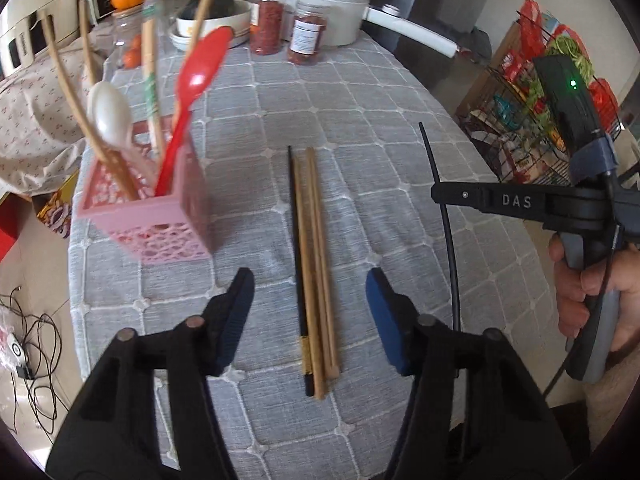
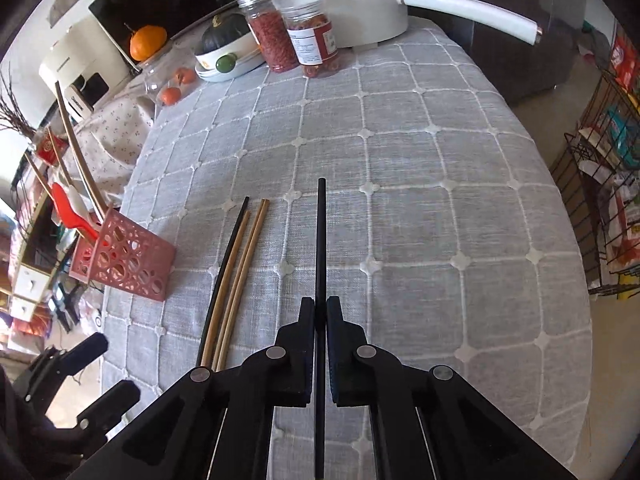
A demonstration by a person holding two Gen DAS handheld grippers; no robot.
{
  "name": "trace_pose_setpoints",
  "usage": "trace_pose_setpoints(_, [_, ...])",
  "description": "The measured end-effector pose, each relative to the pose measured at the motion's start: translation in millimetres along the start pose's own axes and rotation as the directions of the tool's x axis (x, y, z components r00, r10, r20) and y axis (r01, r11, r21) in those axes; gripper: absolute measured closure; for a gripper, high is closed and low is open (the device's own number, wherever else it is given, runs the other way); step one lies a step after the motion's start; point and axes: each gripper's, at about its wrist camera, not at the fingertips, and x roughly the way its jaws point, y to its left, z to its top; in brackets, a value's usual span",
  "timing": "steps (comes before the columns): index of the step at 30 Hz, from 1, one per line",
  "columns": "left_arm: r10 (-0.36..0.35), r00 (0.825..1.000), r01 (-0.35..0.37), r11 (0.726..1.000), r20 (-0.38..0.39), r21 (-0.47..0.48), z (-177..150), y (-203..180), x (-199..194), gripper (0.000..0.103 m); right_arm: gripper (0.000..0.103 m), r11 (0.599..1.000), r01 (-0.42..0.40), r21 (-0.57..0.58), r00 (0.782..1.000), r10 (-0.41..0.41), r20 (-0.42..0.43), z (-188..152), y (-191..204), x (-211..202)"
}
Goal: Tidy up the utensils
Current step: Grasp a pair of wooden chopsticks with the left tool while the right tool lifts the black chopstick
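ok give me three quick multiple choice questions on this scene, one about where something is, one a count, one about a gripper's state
1. Where is the pink basket relative to the chopsticks lying on the tablecloth?
A. left of them
B. right of them
C. on top of them

2. How many chopsticks lie on the cloth?
A. one
B. three
C. six

3. What is the right gripper doing?
A. open and empty
B. shut on a red spoon
C. shut on a black chopstick

Answers: 1 A, the left wrist view shows the basket left of the group. 2 B, one black chopstick on the cloth and two wooden chopsticks. 3 C, its fingers pinch the held black chopstick.
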Motion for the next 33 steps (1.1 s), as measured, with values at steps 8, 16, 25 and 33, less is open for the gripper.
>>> trace_pose_setpoints(8, [-0.014, 0.994, 0.014, 1.0, -0.106, 0.006, 48.4, -23.5, 62.9, 0.08, 0.097, 0.993, -0.097, 0.062, 0.992, 0.101, -0.071, -14.1, -38.3, 11.5])
trace_pose_setpoints(16, [0.054, 0.984, -0.061, 0.997, -0.17, -0.038, 71.8, -10.8, 102.6, 0.081, 0.097, 0.986, -0.139, 0.095, 0.985, 0.147, -0.086, -4.1, -48.3, 29.2])
trace_pose_setpoints(25, [0.127, 0.972, -0.131, 0.991, -0.196, -0.011, 65.3, -11.4, 116.4, 0.082, 0.097, 0.987, -0.133, 0.095, 0.983, 0.143, -0.115, -7.5, -50.2, 38.1])
trace_pose_setpoints(33, [0.173, 0.962, -0.17, 0.985, -0.21, 0.034, 69.5, -22.3, 123.5, 0.093, 0.097, 0.989, -0.111, 0.099, 0.985, 0.122, -0.124, -10.5, -51.0, 40.8])
